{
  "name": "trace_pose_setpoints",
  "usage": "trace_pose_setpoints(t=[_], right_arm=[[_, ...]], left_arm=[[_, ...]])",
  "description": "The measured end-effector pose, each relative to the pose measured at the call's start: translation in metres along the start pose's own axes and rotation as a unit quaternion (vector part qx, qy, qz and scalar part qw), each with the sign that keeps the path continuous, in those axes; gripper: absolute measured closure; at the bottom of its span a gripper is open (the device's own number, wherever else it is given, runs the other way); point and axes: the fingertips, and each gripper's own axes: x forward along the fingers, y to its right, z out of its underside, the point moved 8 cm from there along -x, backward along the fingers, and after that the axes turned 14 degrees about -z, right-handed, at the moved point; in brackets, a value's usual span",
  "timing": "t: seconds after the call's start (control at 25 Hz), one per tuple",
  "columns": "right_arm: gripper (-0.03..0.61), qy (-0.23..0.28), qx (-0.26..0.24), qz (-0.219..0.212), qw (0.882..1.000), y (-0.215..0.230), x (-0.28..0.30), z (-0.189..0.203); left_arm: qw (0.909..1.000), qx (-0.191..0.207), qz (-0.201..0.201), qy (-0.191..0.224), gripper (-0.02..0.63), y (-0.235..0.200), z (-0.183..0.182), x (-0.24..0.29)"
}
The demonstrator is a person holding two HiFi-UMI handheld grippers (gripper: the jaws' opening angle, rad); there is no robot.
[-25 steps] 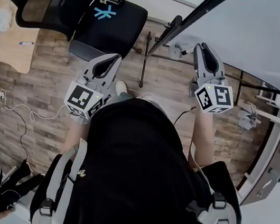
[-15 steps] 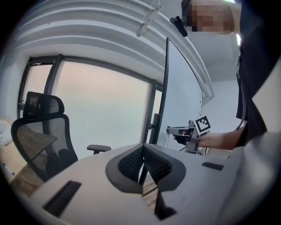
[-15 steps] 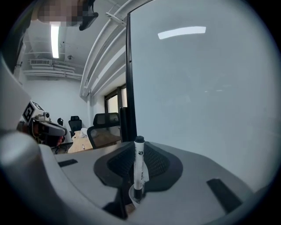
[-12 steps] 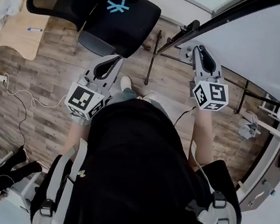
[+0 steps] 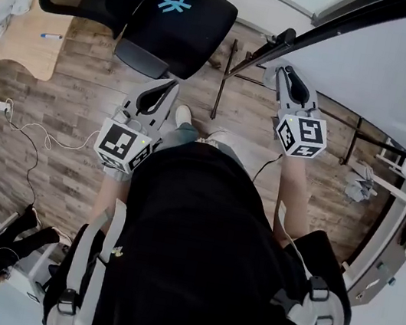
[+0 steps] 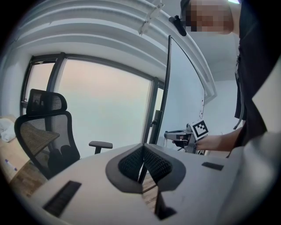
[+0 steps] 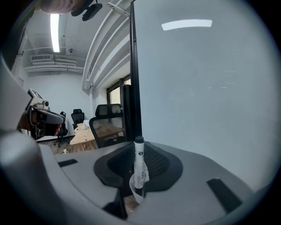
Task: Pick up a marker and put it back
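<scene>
A white marker (image 7: 139, 166) with a black cap stands upright between the pads of my right gripper (image 7: 138, 176), which is shut on its lower half. In the head view the right gripper (image 5: 284, 75) is held close to the whiteboard (image 5: 391, 66) near its dark frame, and the marker cannot be made out there. My left gripper (image 5: 166, 85) hangs lower and to the left, over the wooden floor. Its pads (image 6: 153, 165) meet with nothing between them. The left gripper view also catches the right gripper (image 6: 189, 136) in a hand beside the whiteboard (image 6: 184, 101).
A black mesh office chair (image 5: 165, 23) stands ahead on the left, in front of a wooden desk (image 5: 22, 40). The whiteboard's stand legs (image 5: 221, 83) rest on the floor between the grippers. A white cable (image 5: 35, 144) trails at left.
The right gripper has drifted slightly left and up along the whiteboard with the marker still in it. The left gripper has barely moved.
</scene>
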Motion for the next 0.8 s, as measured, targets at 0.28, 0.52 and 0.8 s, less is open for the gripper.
trace_pose_setpoints(t=[0.28,0.52,0.8], right_arm=[[0.506,-0.019,-0.007,-0.004,1.000,-0.002,0.004,0.008],[0.506,-0.034,-0.014,-0.005,0.999,-0.004,0.007,0.014],[0.506,-0.045,-0.015,-0.004,0.999,-0.004,0.008,0.019]], left_arm=[[1.0000,-0.002,0.001,-0.003,0.607,0.002,0.002,-0.001],[1.0000,-0.003,0.001,-0.004,0.607,0.000,0.003,0.000],[1.0000,-0.003,0.001,-0.006,0.607,0.001,0.005,0.001]])
